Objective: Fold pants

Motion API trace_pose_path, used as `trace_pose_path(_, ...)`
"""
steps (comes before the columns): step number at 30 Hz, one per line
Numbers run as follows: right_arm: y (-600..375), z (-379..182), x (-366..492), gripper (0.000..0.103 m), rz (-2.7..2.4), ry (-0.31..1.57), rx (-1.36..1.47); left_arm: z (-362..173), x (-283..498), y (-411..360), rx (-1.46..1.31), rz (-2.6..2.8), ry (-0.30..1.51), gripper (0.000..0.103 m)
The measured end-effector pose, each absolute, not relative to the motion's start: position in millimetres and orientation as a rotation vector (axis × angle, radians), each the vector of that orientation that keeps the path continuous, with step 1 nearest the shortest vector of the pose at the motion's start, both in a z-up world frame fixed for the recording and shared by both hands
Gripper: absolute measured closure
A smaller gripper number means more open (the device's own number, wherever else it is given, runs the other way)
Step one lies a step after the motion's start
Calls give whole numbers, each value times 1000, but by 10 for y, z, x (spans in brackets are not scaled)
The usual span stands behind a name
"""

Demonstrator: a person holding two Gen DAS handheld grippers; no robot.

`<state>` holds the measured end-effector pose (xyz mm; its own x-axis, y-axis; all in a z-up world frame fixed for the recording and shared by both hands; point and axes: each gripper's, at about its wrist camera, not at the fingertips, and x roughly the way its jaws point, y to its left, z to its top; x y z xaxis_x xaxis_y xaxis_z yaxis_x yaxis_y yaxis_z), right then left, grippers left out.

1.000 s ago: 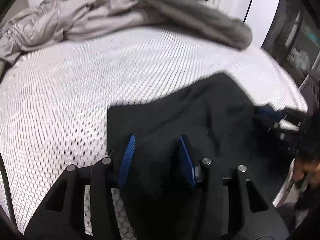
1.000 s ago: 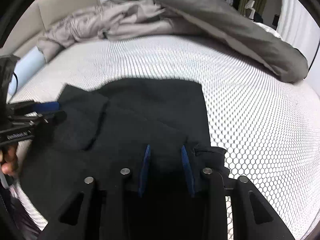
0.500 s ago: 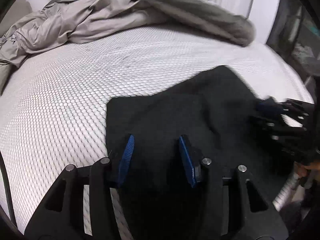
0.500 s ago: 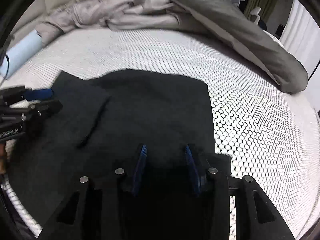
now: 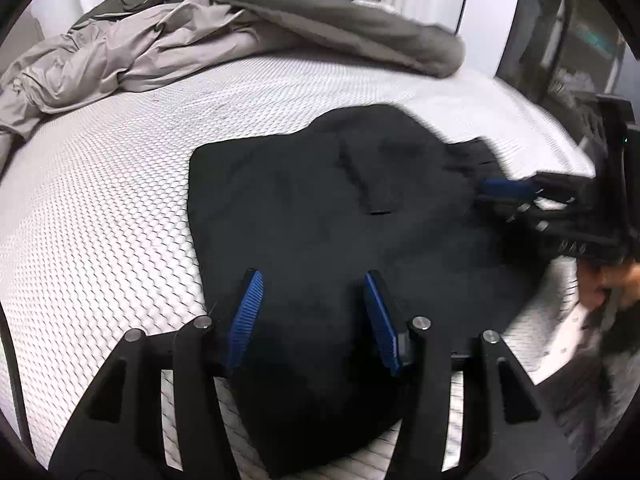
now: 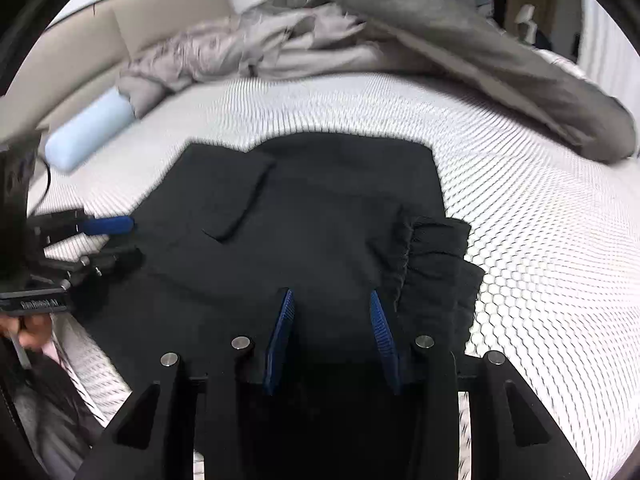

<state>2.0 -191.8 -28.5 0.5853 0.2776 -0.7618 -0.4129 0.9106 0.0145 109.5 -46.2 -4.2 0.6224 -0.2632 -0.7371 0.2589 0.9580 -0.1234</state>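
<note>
**A:** Where do the black pants (image 5: 320, 208) lie?

**B:** Spread in folded layers on the white honeycomb-patterned mattress (image 5: 100, 220), directly ahead of and beneath both claws. In the right wrist view, the gathered waistband (image 6: 432, 264) sits just right of the right gripper's (image 6: 331, 340) fingers.

**A:** And the claws themselves?

**B:** The left gripper (image 5: 310, 316) stands wide, its blue-padded fingers (image 5: 246, 312) apart over the dark cloth, nothing pinched between them. The right gripper is likewise spread, blue pads (image 6: 382, 336) either side of bare fabric. In the left wrist view the right gripper appears at far right, blurred, at the pants' edge.

**A:** Anything beyond the claws?

**B:** A rumpled grey duvet (image 6: 460, 48) is heaped along the far side of the mattress, well apart from the pants. A pale blue cylindrical bolster (image 6: 88, 132) lies ahead-left of the right gripper, beside the beige headboard (image 6: 80, 52).

**A:** Any containers holding things?

**B:** Only the mattress, bearing pants, duvet and bolster.
</note>
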Motion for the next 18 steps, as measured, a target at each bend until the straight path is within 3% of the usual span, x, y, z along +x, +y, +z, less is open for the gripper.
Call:
trace_pose_path(6,-1285,-497,-326,60,555,884,-331,-229,986,-821,171,-387,875,53)
trace_pose_path(10,-1603,-483,-424,60,465,862,-359,-165,873,-528,115,-422,876,52)
trace_pose_path(14,-2052,-270,-597,59,483,838,-160,-78,1046,106,-62,-421,851,52)
trace_pose_path(16,-2193,-124,-677,37,516,792,-44,-73,1169,383,-169,-348,841,52)
trace_pose_path(17,-2301,-62,-683,19,515,758,29,-100,1217,458,-207,-314,849,52)
trace_pose_path(18,-2418,-66,-665,17,496,743,78,-138,1267,516,-248,-294,862,52)
